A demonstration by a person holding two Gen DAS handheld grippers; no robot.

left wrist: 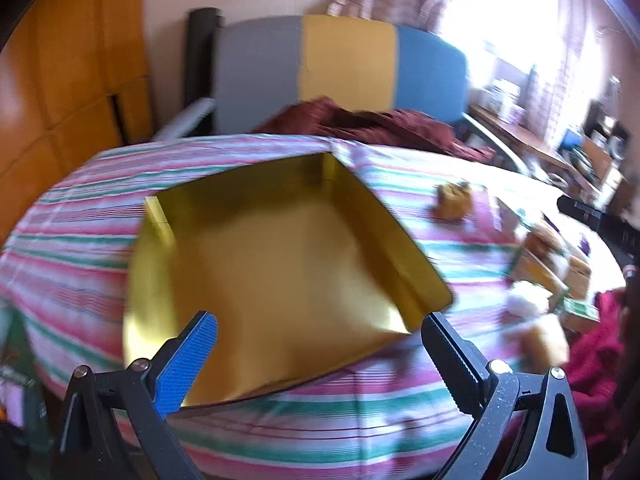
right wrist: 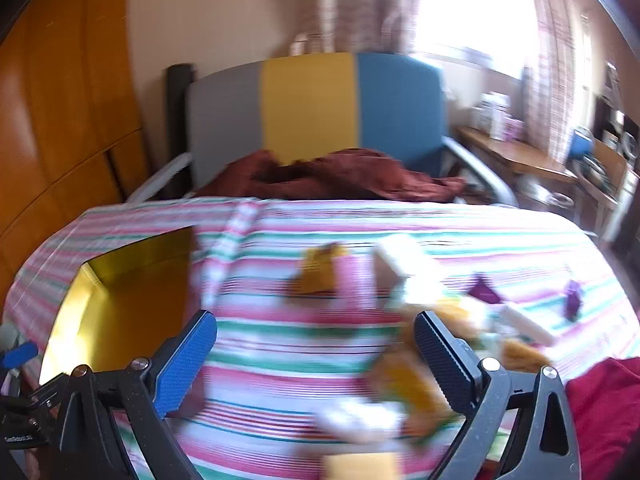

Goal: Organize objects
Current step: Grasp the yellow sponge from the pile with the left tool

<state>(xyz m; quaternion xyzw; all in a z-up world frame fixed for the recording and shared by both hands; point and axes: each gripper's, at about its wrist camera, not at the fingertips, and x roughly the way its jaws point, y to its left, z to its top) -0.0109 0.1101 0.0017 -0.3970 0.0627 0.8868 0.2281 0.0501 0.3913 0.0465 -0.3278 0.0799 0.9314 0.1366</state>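
An empty gold box [left wrist: 280,256] lies open on the striped tablecloth [left wrist: 80,184], directly ahead of my left gripper [left wrist: 320,344], whose jaws stand wide open above its near edge with nothing between them. In the right wrist view the gold box [right wrist: 120,300] sits at the left. My right gripper [right wrist: 316,344] is open over the cloth, empty. A blurred heap of small packets [right wrist: 416,364] in yellow, white and orange lies around its right finger [right wrist: 444,356]. A brown wrapped piece [right wrist: 316,268] and two purple pieces [right wrist: 484,290] lie farther back.
A chair [right wrist: 312,108] with grey, yellow and blue panels stands behind the table, a dark red cloth [right wrist: 340,176] on its seat. A wooden wardrobe [right wrist: 60,100] fills the left. A cluttered desk [right wrist: 520,152] is at the right. A red sleeve [right wrist: 600,408] shows at lower right.
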